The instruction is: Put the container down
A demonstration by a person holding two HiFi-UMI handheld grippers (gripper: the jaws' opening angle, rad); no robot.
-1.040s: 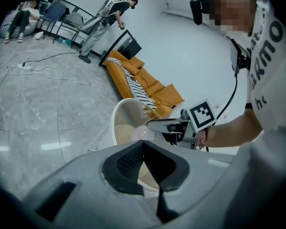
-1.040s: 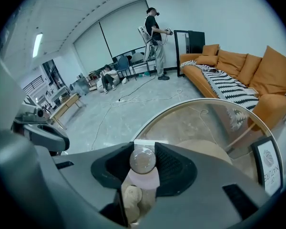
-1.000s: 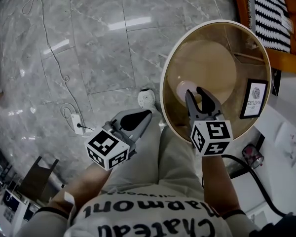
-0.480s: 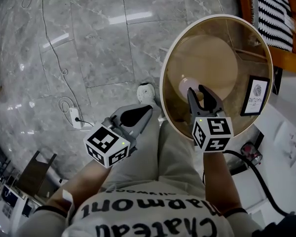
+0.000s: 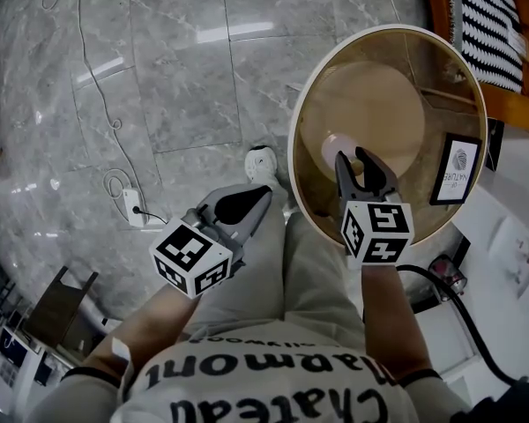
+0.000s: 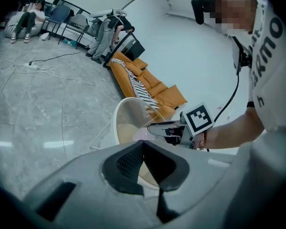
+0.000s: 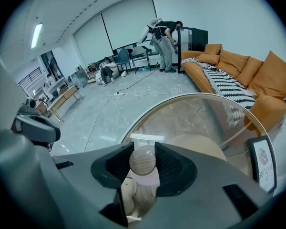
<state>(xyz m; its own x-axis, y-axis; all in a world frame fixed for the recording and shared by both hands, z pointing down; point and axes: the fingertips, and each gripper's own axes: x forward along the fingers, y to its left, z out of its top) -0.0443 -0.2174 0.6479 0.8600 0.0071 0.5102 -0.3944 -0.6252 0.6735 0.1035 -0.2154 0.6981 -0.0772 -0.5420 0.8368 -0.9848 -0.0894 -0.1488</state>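
Just right of centre, right gripper (image 5: 351, 159) clamped on a small clear container (image 5: 331, 152), over round glass table (image 5: 293, 130), left gripper (image 5: 260, 203) left of centre, jaws together, empty.

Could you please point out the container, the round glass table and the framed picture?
container (image 7: 142, 161): right gripper view, round lid between the jaws.
round glass table (image 5: 383, 60): head view, bare glass near the far rim.
framed picture (image 5: 457, 170): head view, middle of its print.

Far half of the glass table (image 5: 445, 95) lies open; 1 framed picture (image 5: 458, 173) stands at its right edge.
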